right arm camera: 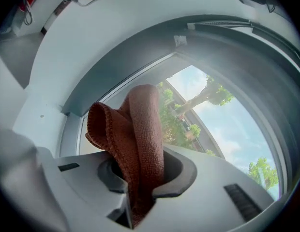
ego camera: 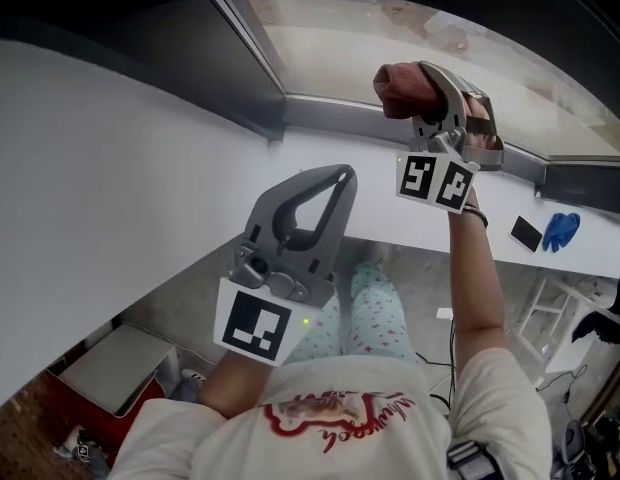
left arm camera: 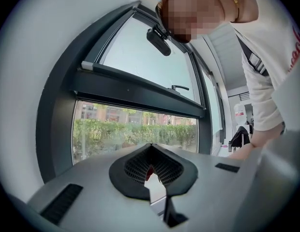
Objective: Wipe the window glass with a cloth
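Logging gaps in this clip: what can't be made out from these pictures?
1. Whether the cloth touches the window glass: head view, the cloth's own bulk hides the contact; right gripper view gives no depth.
2. The blue item on the sill: head view, too small to identify.
3. The cloth's lower end: right gripper view, buried in the right gripper.

Head view steeply down; gripper views close toward window glass (right arm camera: pixel 222 124).

Grey left tongs (ego camera: pixel 337 174), white printed T-shirt (ego camera: pixel 410 393)
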`<state>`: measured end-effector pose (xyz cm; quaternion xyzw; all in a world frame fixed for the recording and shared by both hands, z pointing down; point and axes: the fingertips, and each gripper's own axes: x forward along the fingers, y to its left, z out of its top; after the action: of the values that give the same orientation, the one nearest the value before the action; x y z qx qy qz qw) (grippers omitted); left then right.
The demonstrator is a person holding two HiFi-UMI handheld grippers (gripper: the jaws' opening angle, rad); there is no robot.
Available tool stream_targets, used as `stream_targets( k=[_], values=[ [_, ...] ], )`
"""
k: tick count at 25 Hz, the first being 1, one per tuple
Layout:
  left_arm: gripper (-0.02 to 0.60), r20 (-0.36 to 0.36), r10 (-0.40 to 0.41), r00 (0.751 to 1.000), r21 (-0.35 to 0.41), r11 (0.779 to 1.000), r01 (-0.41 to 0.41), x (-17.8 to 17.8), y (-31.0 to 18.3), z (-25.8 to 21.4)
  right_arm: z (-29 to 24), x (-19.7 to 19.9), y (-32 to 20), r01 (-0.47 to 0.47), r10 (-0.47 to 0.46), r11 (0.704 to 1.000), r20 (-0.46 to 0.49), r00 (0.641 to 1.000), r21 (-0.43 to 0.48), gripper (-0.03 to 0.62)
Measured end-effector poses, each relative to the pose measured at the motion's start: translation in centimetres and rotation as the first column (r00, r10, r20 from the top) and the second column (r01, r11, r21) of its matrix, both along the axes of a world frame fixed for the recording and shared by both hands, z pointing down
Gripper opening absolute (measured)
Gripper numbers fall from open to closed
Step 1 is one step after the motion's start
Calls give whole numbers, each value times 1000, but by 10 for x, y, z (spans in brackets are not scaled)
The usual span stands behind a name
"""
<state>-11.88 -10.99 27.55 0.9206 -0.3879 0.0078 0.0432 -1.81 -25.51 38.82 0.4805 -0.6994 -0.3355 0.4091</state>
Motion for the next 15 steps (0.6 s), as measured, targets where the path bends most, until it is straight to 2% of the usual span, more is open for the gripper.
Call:
stream_targets(
  k=[4,8,15],
  values=[
    [18,1,10,1000,-24,1000,-10,2,1,9,58,5,-3,-25,23,996,-24,999,-84,94],
    [18,11,14,1000,-32,999,-14,0,0,16,120,5,-2,-22,7,983,-82,997,-183,94],
    [18,18,-26,999,-38,999,27,-9,-5,19,213,3,-3,-34,4,935,-88,996,-354,94]
  ],
)
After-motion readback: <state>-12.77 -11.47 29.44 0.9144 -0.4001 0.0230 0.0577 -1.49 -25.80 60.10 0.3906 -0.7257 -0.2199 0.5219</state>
